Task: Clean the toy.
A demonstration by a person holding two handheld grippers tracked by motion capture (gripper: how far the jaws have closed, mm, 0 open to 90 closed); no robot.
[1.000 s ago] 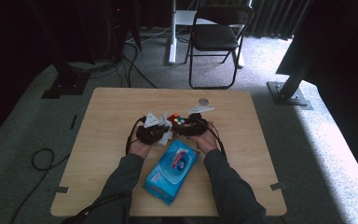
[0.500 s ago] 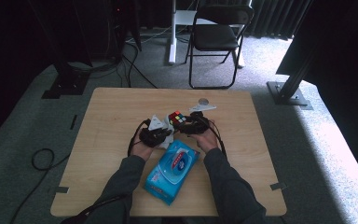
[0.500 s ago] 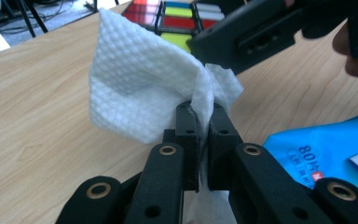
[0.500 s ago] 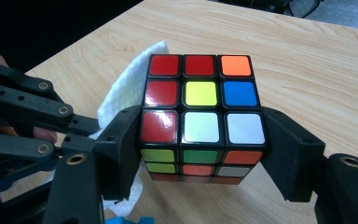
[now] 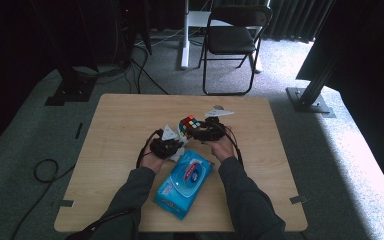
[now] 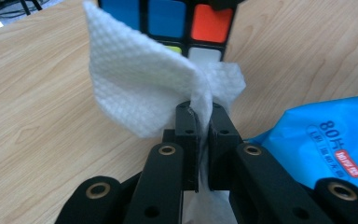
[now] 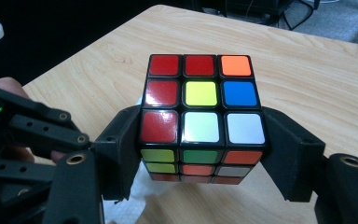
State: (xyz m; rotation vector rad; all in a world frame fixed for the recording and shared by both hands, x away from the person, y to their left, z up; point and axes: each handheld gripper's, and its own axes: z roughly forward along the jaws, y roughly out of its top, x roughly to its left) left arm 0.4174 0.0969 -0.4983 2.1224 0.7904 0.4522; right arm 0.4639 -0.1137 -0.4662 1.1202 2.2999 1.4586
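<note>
Resting between the right gripper's jaws: the cube.

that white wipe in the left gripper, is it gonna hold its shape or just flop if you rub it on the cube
Probably flop: the wipe bunches and folds where the left gripper pinches it. It looks thin and light, so it should drape over the cube rather than push it. The right gripper clamps the cube's sides, likely steadying it.

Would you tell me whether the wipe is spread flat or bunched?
Bunched: the left claw pinches the wipe into folds.
</note>
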